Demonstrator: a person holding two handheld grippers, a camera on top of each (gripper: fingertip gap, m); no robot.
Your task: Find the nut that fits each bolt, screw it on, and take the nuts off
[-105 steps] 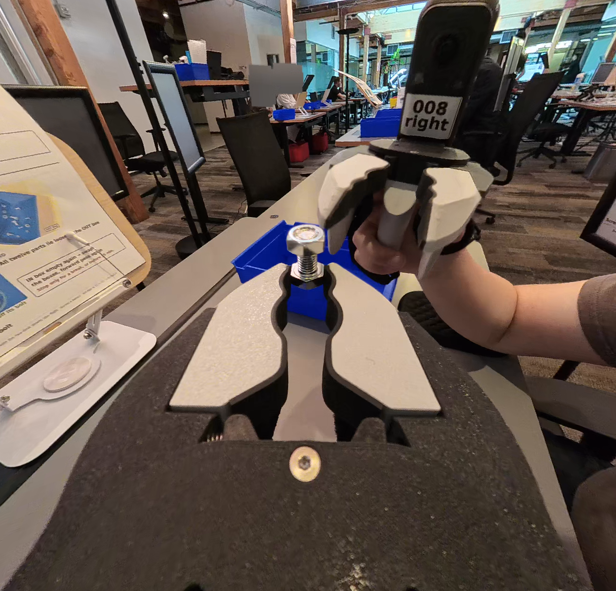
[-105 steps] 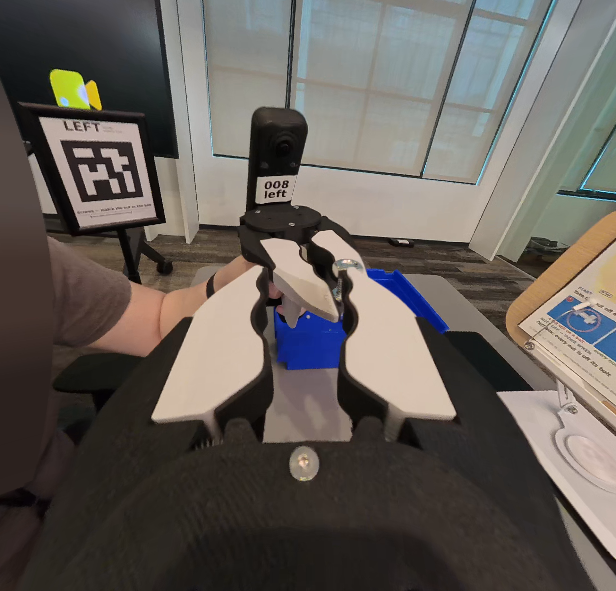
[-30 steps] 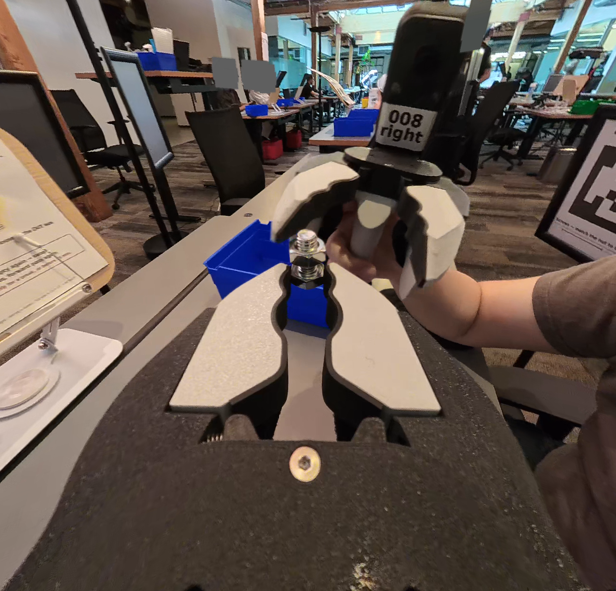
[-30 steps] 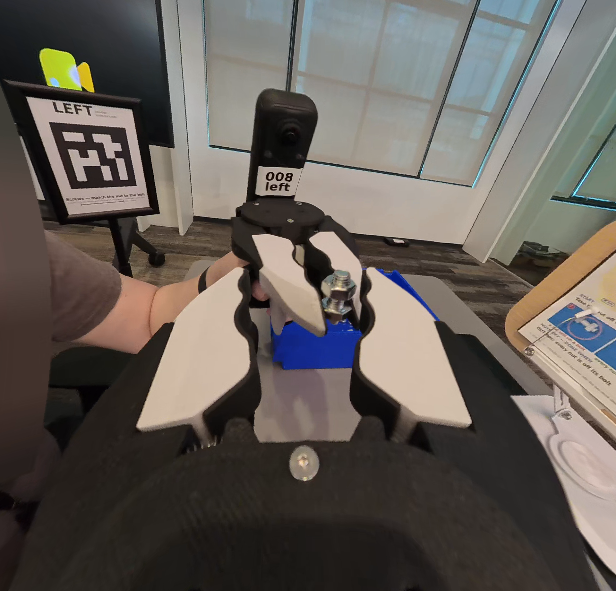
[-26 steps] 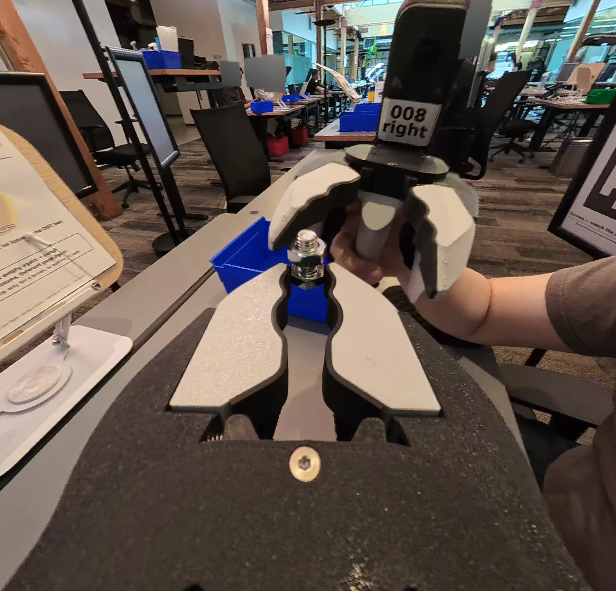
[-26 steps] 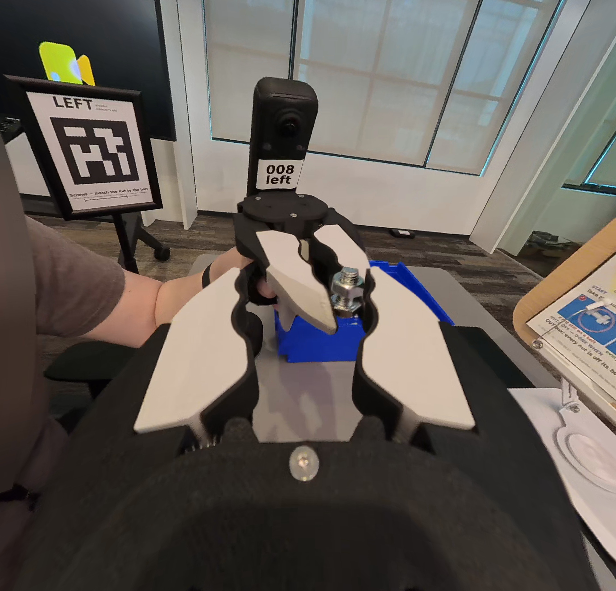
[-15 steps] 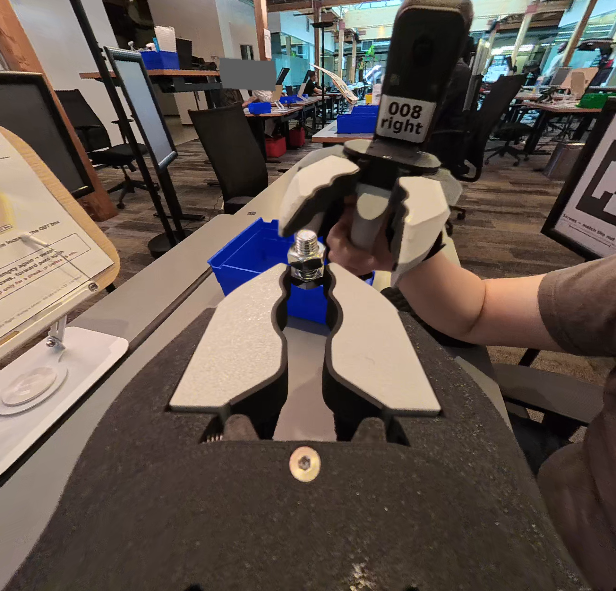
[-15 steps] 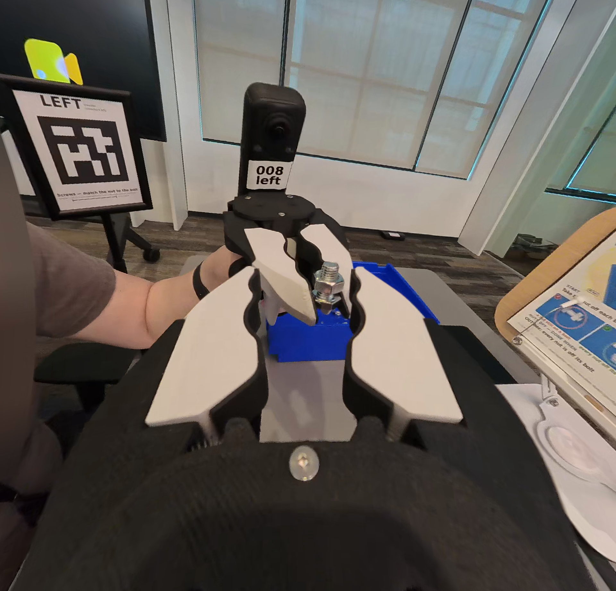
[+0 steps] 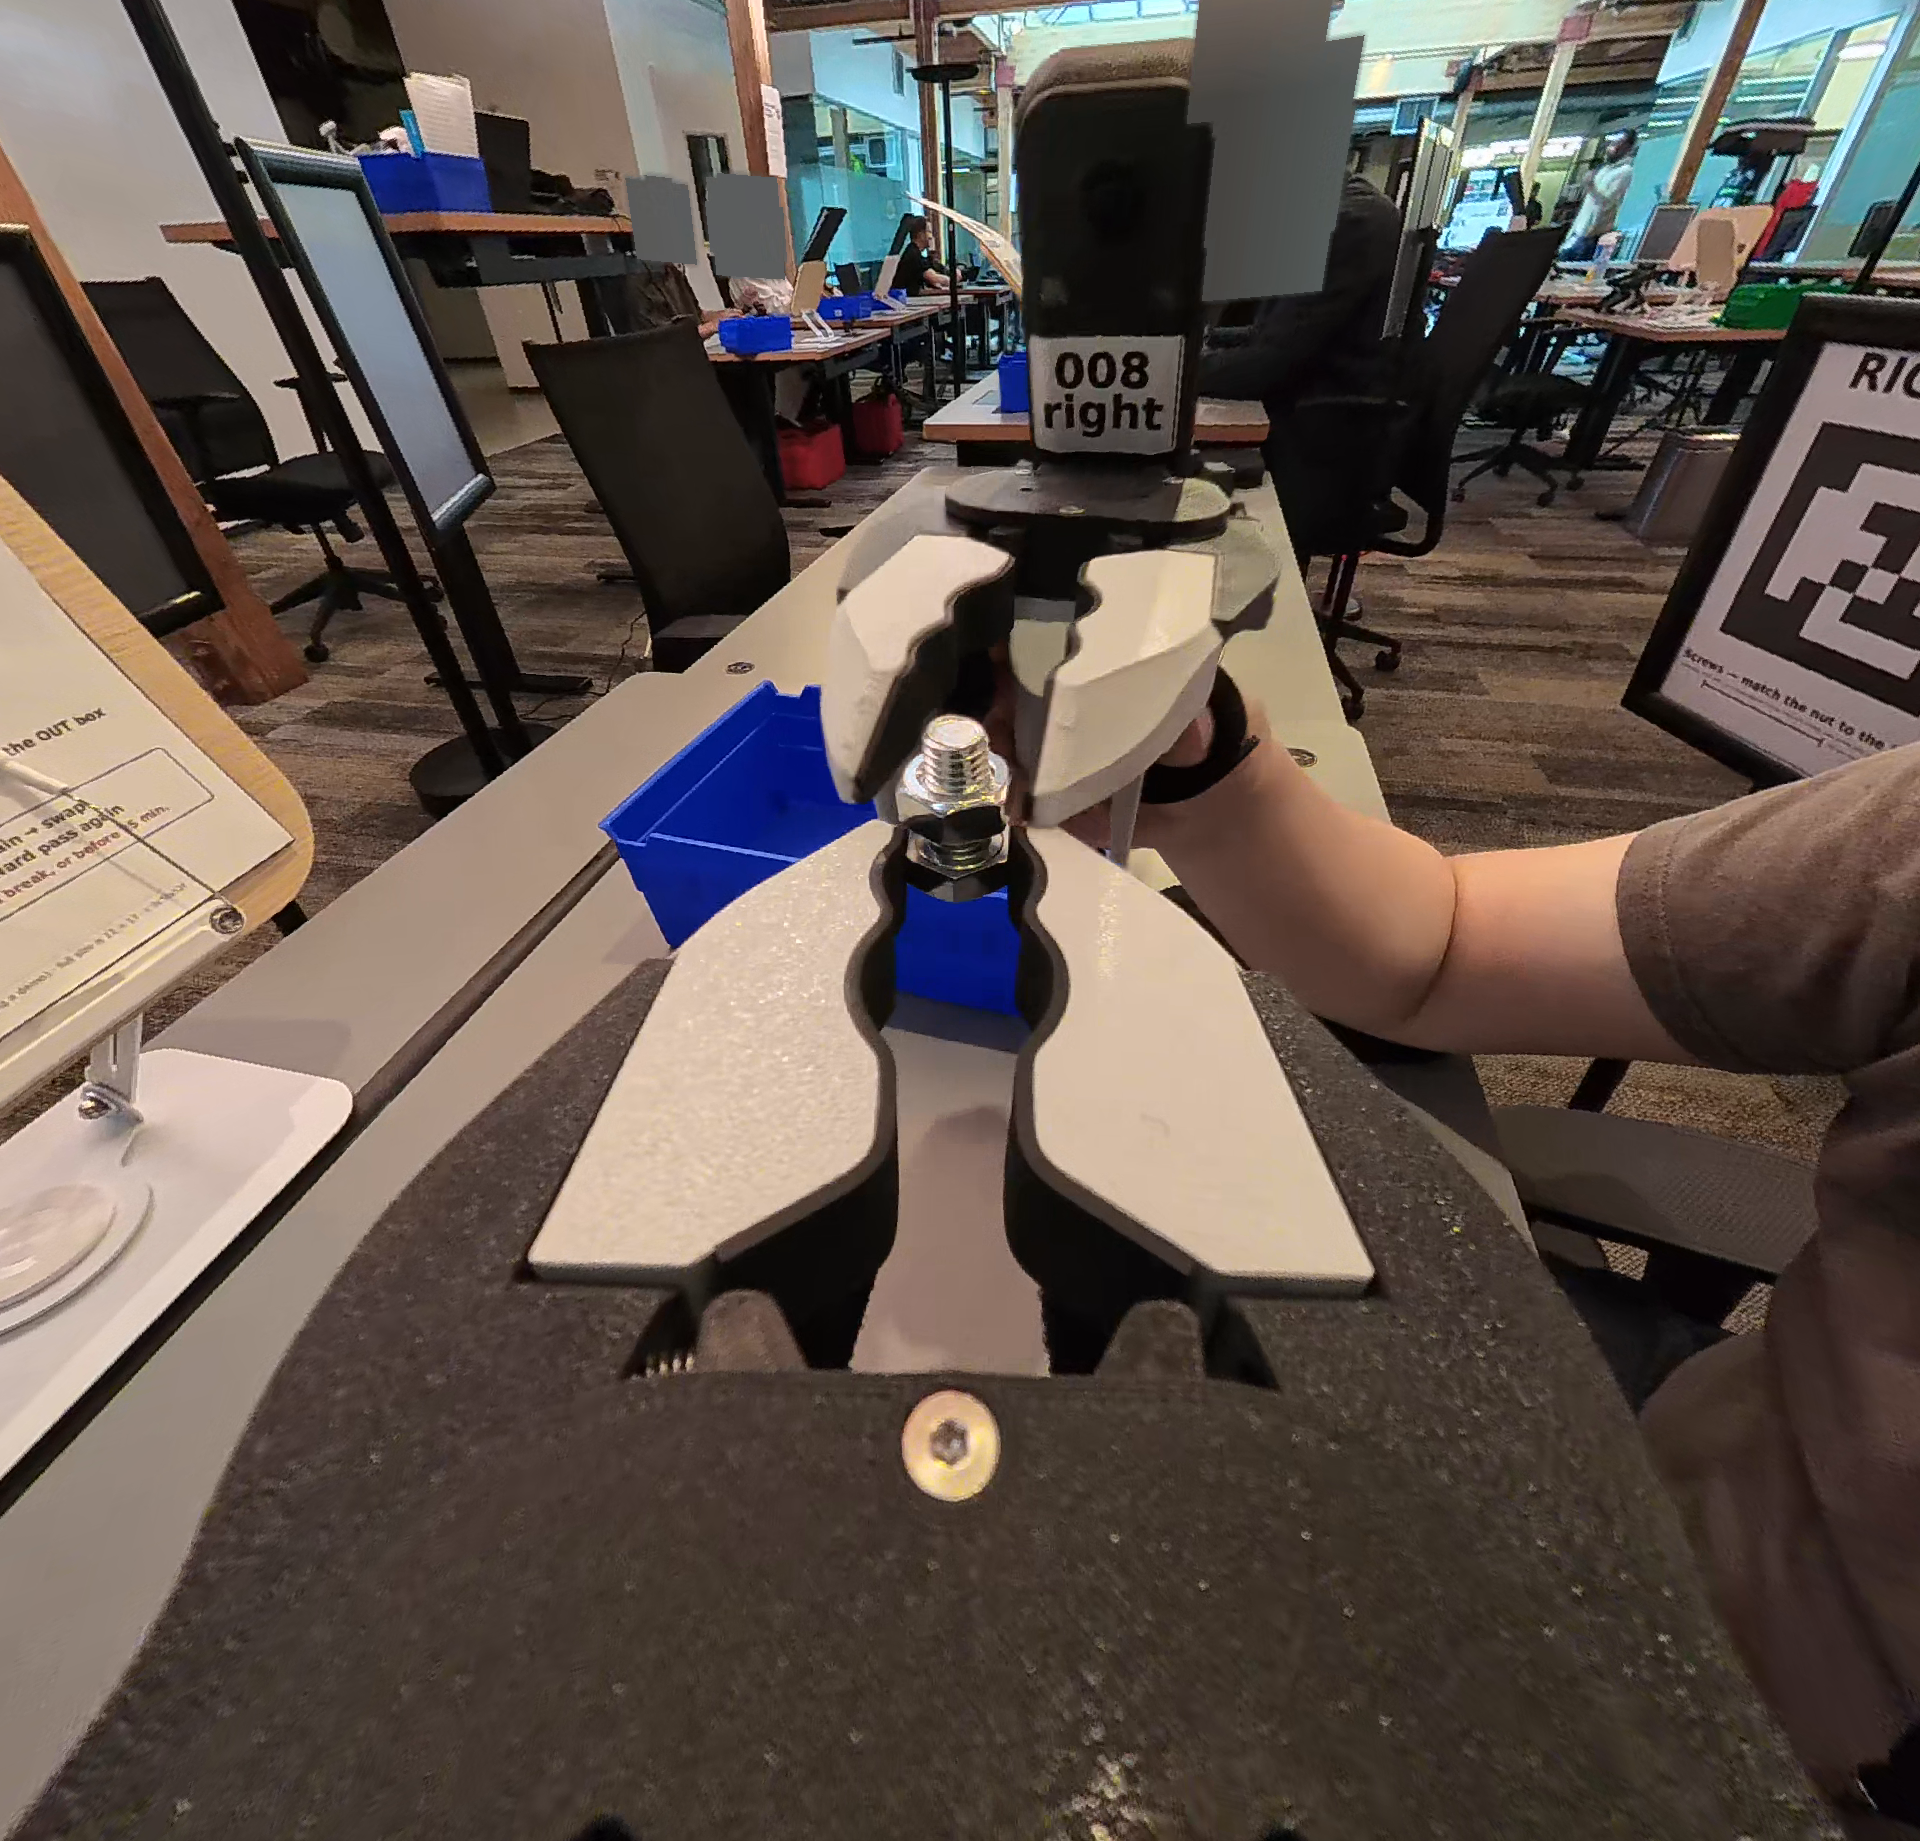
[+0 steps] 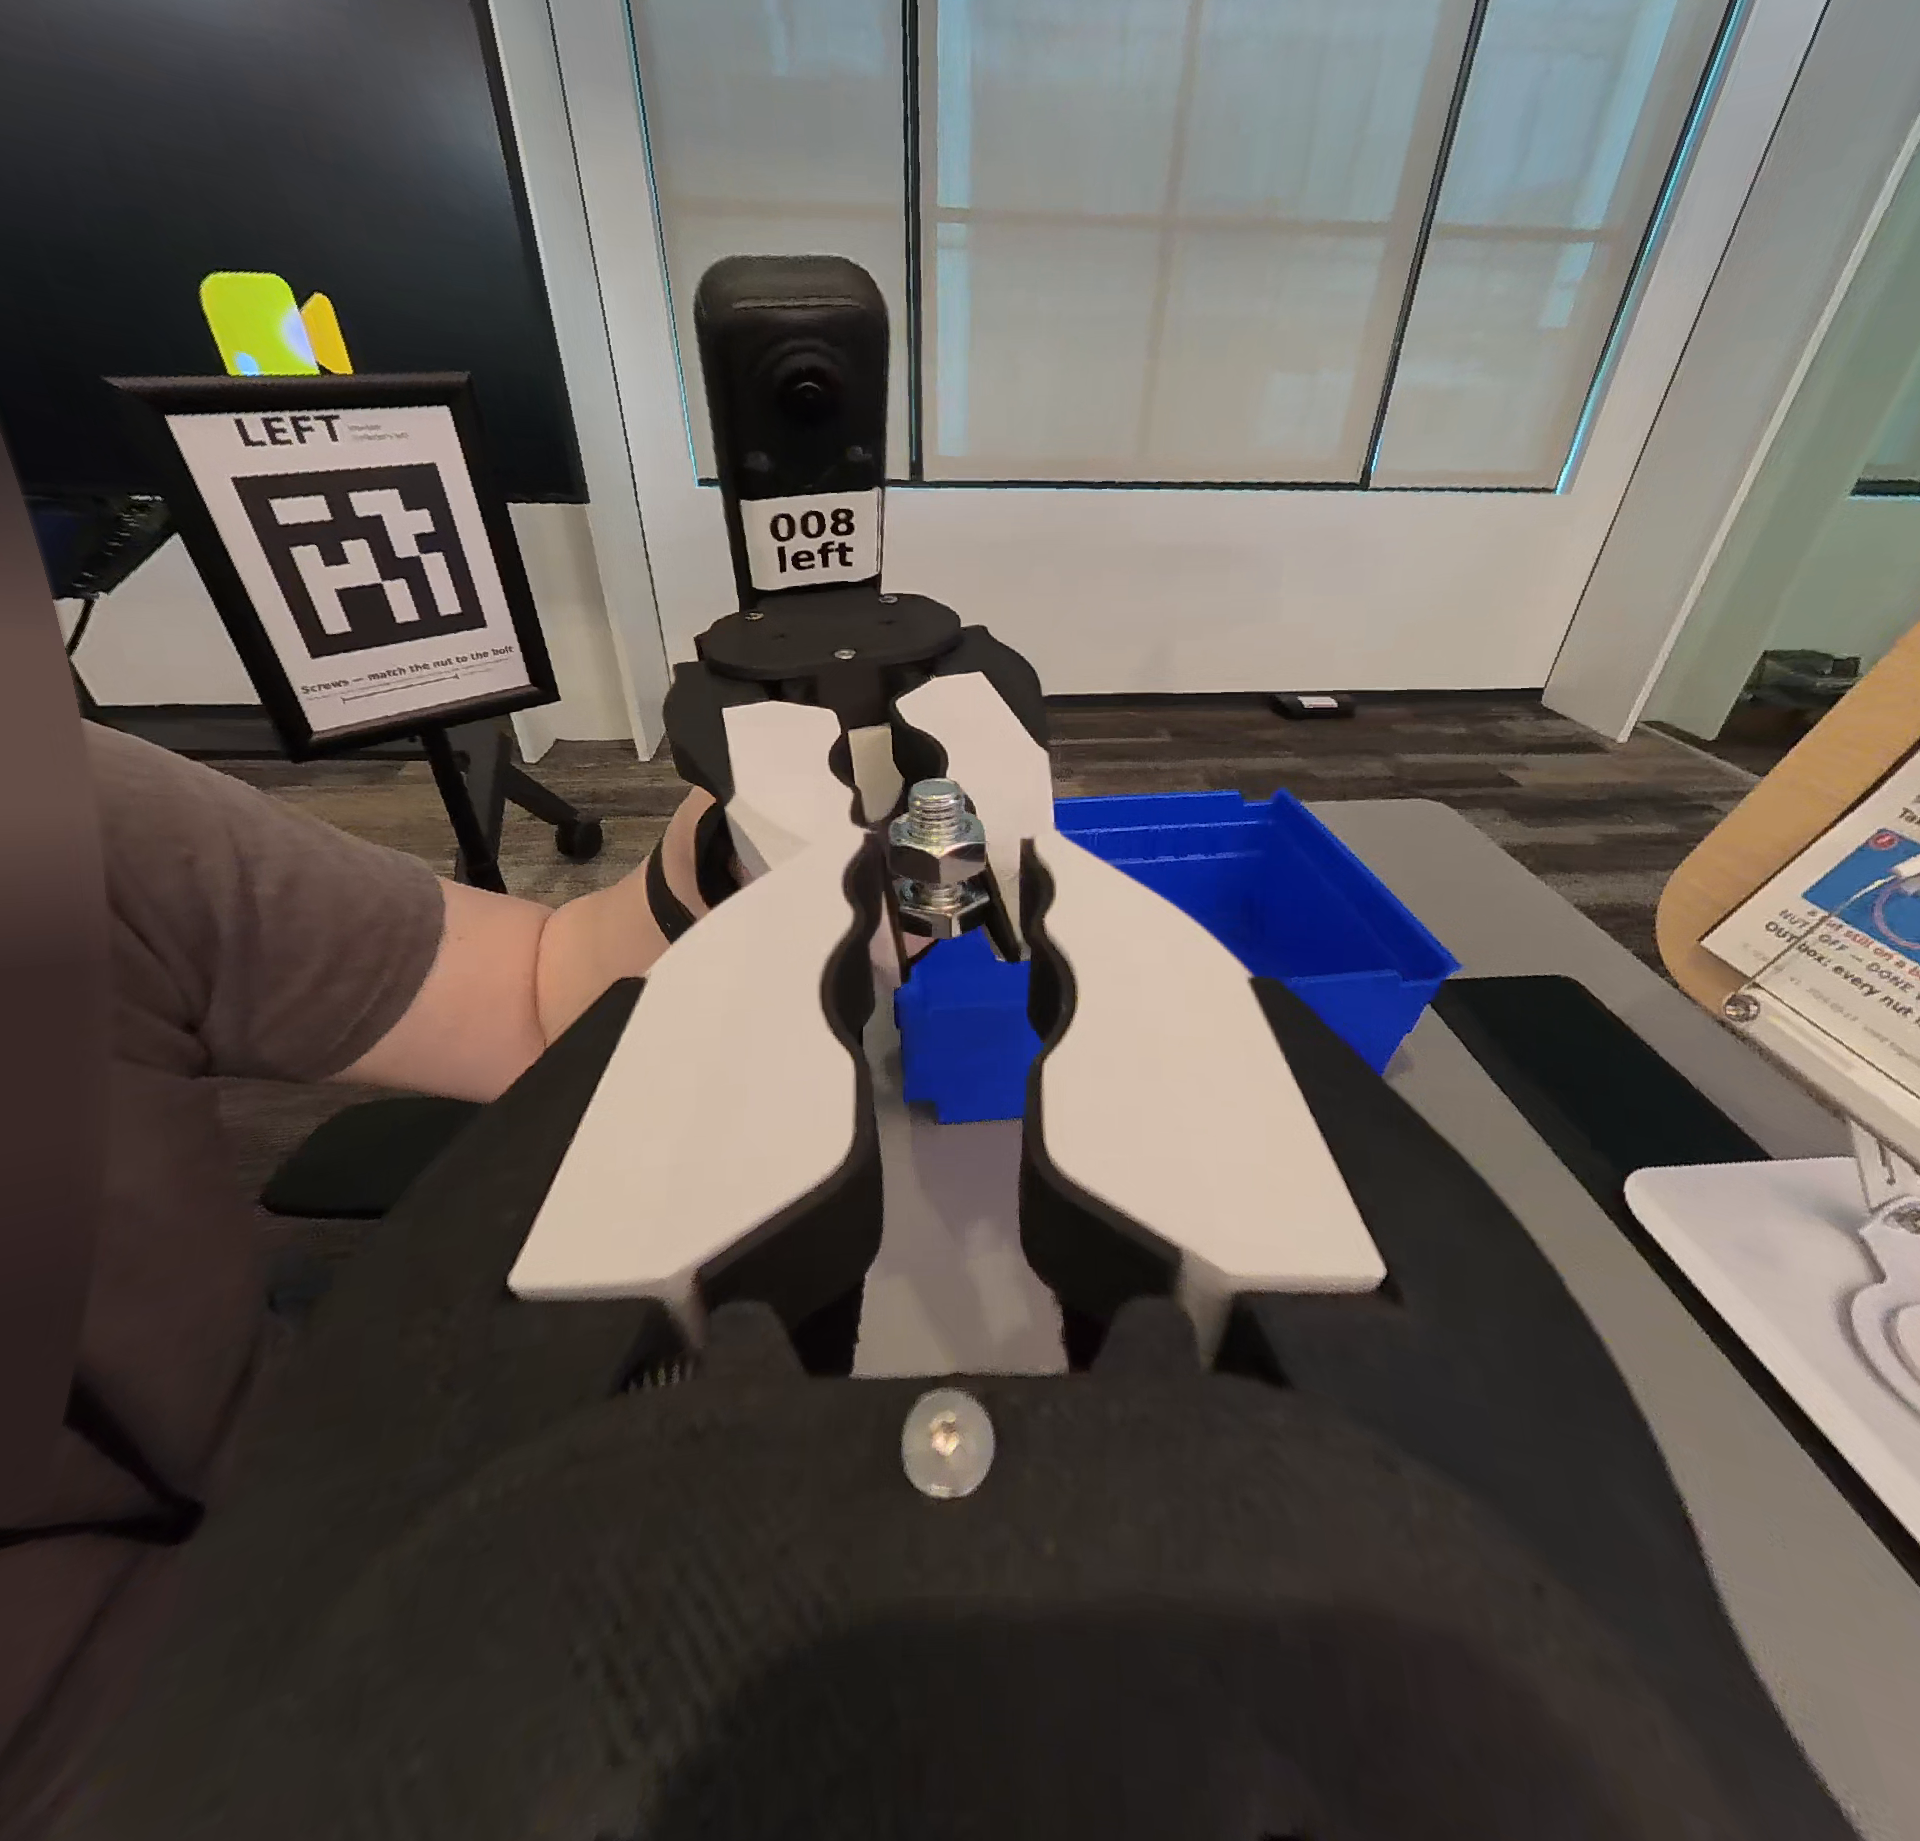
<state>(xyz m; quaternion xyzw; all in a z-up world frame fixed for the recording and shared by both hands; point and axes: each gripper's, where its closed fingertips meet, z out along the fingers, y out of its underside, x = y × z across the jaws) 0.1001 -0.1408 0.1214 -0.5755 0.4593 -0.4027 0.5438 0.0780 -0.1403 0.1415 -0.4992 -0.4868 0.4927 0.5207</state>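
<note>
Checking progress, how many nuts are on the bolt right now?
1: the nut is threaded on the bolt, inside the right gripper. The hex below, in the left gripper, looks like the bolt head.

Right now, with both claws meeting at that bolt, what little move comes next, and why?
Probably a small twist of the right gripper to turn the nut. The left gripper clamps the bolt upright by its head, thread end up; the right gripper's fingers close around the nut, which sits partway along the thread. Which way to turn, the pictures do not show.
</note>
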